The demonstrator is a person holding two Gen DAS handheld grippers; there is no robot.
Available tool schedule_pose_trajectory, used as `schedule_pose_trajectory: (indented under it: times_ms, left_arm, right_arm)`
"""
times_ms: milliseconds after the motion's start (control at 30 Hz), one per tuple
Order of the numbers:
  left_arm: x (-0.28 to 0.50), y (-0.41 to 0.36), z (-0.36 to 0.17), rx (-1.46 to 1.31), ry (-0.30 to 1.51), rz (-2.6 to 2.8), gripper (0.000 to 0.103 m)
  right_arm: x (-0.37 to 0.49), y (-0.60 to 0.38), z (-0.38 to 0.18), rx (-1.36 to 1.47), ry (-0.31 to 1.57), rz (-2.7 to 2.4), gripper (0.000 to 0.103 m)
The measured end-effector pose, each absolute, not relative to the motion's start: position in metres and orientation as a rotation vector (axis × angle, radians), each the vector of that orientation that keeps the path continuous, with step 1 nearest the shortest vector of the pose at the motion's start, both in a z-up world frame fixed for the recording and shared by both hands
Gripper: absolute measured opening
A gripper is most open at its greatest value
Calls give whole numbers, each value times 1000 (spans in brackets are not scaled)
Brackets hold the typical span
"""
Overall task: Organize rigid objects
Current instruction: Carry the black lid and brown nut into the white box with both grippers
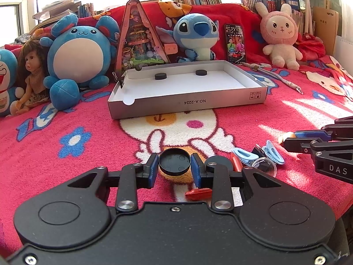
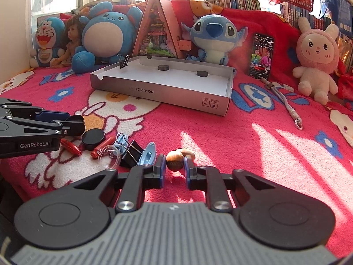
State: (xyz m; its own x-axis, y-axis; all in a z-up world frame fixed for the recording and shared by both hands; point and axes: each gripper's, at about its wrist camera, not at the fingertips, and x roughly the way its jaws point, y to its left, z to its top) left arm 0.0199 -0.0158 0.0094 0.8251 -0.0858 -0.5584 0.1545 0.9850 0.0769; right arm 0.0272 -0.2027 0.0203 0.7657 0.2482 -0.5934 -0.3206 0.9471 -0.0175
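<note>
Nearest the front edge of the bed, the left tongs (image 1: 174,165) are clamped on a round black plastic cap (image 1: 174,161), blue pads pressing its rim on both sides. A little further toward the bed's right edge, the right tongs (image 2: 175,165) are pinched on a small brown acorn-like nut (image 2: 174,160); whether either piece has left the red cartoon-print blanket (image 2: 242,132) cannot be told from these low views.

Between the two lies the unsorted heap: a second black disc (image 2: 93,136), red plastic clips (image 2: 71,146), pale blue hair clips (image 1: 243,154), a black binder clip (image 2: 132,153) and a clear plastic dome (image 2: 110,155).

Beyond, mid-bed, sits the shallow grey cardboard box lid (image 1: 187,103), with two black discs (image 1: 160,76) already inside near its far wall.

The step looks like carrying both pieces to that lid. It would go best by lifting straight up first, clearing the near wall, and keeping the cap level. The rounded nut may slip, so the pinch should stay firm until it sits low over the lid's floor.
</note>
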Motion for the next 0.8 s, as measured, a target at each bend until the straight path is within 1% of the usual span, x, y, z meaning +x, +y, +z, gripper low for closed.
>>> schedule_pose_trajectory:
  times_ms: [467,800]
  left_arm:
    - [83,-6,53,44,536,-121,30]
    - [144,2,80,-42,529,-125,30]
  right_arm:
    - [79,-203,50,-57,565,282,22]
    - [148,-204,67,73,570,270,22]
